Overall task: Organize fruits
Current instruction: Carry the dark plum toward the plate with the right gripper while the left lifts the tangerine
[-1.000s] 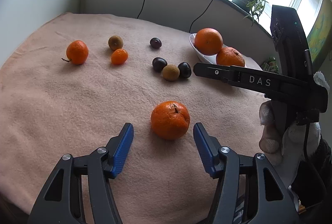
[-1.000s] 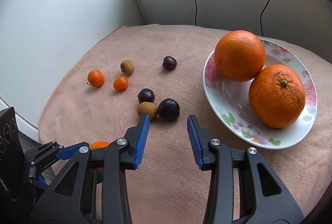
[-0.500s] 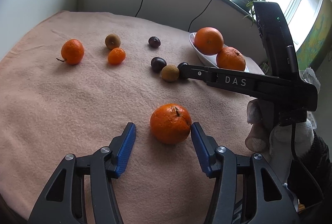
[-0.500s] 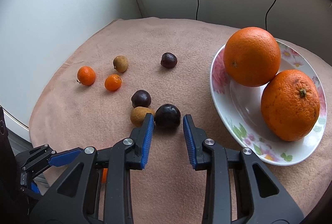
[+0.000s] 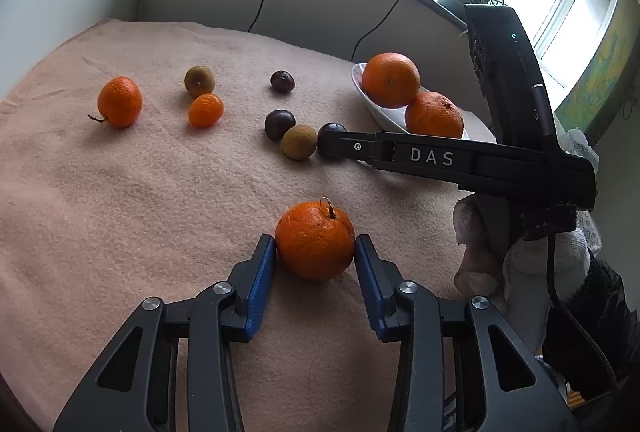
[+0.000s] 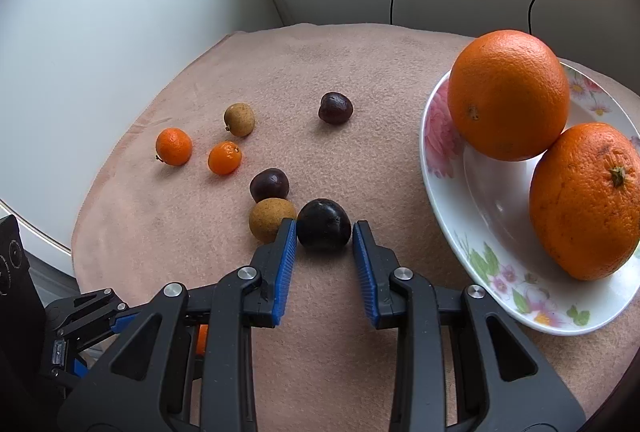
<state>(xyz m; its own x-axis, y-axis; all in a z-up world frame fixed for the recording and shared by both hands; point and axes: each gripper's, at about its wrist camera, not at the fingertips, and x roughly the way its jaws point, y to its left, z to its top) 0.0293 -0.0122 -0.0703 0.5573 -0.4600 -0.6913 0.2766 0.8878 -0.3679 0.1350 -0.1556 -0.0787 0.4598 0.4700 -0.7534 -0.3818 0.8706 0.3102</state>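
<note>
Fingers on your left gripper (image 5: 315, 252) went from wide to closing onto the mandarin (image 5: 315, 241) on the worktop (image 5: 120, 200). Your right gripper (image 6: 324, 232) has pinched the dark plum (image 6: 324, 225) beside the plate (image 6: 452, 200), so both look ready to lift.

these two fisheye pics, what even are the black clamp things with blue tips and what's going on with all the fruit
There is no robot here: a person holds a hand-held clamp in each hand, each with a camera looking along its two blue-padded fingers.

The left gripper is closing, its pads at both sides of a stemmed orange on the pink cloth. In that picture the other clamp and the gloved hand holding it reach in from the right.

The right gripper has a dark plum between its pads, right beside a brown fruit.

Also on the cloth: two small oranges, another brown fruit and two more plums. Two big oranges sit in the flowered plate.
</note>
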